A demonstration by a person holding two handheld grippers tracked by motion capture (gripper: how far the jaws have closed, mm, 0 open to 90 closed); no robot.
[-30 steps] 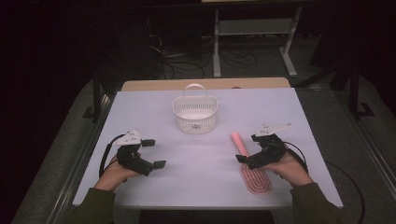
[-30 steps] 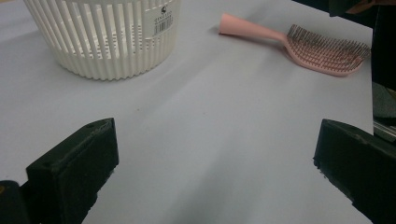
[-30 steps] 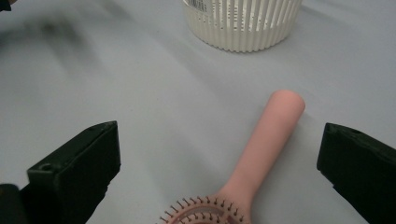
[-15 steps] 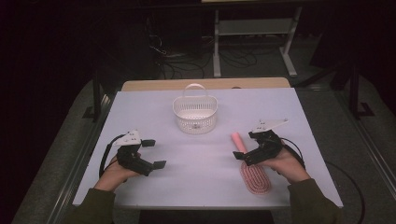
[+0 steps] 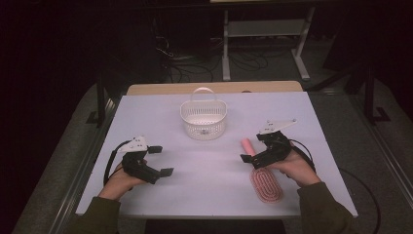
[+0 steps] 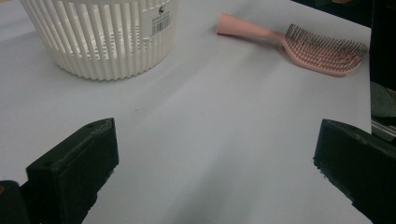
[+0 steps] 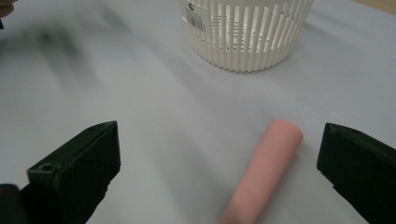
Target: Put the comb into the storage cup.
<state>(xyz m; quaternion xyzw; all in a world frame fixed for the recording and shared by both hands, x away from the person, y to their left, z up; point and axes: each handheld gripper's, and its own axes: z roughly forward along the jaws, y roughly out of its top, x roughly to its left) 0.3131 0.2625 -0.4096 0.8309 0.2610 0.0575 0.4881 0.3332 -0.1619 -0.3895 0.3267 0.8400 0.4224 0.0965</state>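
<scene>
From the high view, the white counter (image 5: 214, 180) carries one white slatted basket (image 5: 203, 118) and one pink hairbrush (image 5: 263, 178); the left gripper (image 5: 159, 161) rests well apart at the near left, the right gripper (image 5: 251, 148) sits over the brush handle. In the left gripper view, its fingers (image 6: 74, 175) are spread wide, released, holding nothing, with basket (image 6: 100, 35) and hairbrush (image 6: 299, 42) beyond. In the right gripper view, wide-spread fingers (image 7: 77, 172) straddle the hairbrush handle (image 7: 264, 177) without touching it.
</scene>
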